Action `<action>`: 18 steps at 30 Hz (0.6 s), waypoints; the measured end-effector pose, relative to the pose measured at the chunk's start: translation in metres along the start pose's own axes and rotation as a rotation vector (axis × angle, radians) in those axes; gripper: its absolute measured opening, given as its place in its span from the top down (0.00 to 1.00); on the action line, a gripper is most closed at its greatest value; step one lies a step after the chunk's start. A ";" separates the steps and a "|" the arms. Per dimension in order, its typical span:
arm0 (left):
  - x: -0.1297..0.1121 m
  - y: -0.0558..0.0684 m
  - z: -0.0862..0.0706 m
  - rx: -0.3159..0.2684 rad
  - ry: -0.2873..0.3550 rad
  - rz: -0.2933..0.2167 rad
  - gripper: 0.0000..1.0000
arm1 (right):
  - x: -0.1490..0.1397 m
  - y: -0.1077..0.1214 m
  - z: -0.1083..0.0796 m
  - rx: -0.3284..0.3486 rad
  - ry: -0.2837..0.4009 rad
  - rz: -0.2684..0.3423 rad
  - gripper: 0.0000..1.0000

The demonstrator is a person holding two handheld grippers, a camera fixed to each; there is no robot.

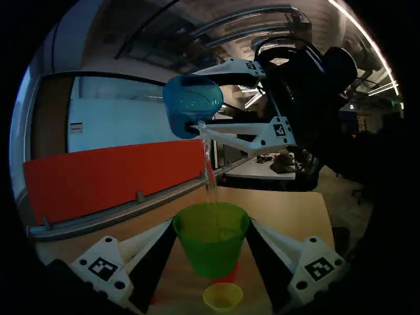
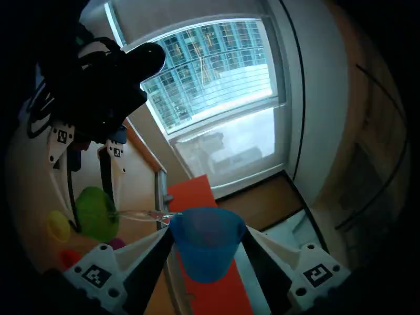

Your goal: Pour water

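Observation:
In the left gripper view my left gripper [image 1: 212,247] is shut on a green cup [image 1: 211,239], held upright above the table. Above it the right gripper [image 1: 202,105] holds a blue cup [image 1: 191,105] tipped over, and a thin stream of water [image 1: 208,168] falls from its rim into the green cup. In the right gripper view my right gripper [image 2: 207,247] is shut on the blue cup [image 2: 206,241]. The water stream [image 2: 142,215] runs from its lip toward the green cup [image 2: 96,213], which sits between the left gripper's fingers [image 2: 71,197].
A small yellow cup [image 1: 222,296] and a red cup [image 1: 229,274] stand on the wooden table [image 1: 283,210] below the green cup. An orange divider panel [image 1: 110,176] runs along the table's far edge. The right gripper view also holds a large window [image 2: 220,79] and a magenta cup [image 2: 116,243].

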State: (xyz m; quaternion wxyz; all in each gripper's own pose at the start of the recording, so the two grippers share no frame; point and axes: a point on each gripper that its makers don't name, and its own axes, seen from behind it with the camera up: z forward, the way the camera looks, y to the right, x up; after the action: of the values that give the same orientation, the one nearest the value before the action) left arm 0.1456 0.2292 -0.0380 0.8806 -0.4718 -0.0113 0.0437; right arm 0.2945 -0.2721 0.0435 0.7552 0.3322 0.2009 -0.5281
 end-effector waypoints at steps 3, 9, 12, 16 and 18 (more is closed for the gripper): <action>-0.001 0.000 0.000 0.002 0.000 0.000 0.12 | 0.000 0.001 0.001 -0.005 -0.003 -0.009 0.08; 0.000 0.000 0.000 0.001 -0.001 0.001 0.12 | -0.001 0.002 0.003 -0.007 -0.007 -0.040 0.08; 0.000 0.001 0.000 0.000 0.000 0.002 0.12 | -0.001 0.004 0.003 -0.011 -0.009 -0.056 0.08; 0.001 0.001 0.000 -0.001 0.001 0.001 0.12 | 0.000 0.006 0.003 -0.014 -0.008 -0.074 0.08; 0.000 0.000 0.000 -0.001 0.001 0.000 0.12 | 0.001 0.007 0.003 -0.015 -0.007 -0.081 0.09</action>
State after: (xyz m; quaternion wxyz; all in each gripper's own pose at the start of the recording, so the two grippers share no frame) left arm 0.1460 0.2293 -0.0381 0.8803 -0.4722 -0.0108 0.0435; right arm 0.3017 -0.2735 0.0470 0.7363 0.3161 0.2157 -0.5581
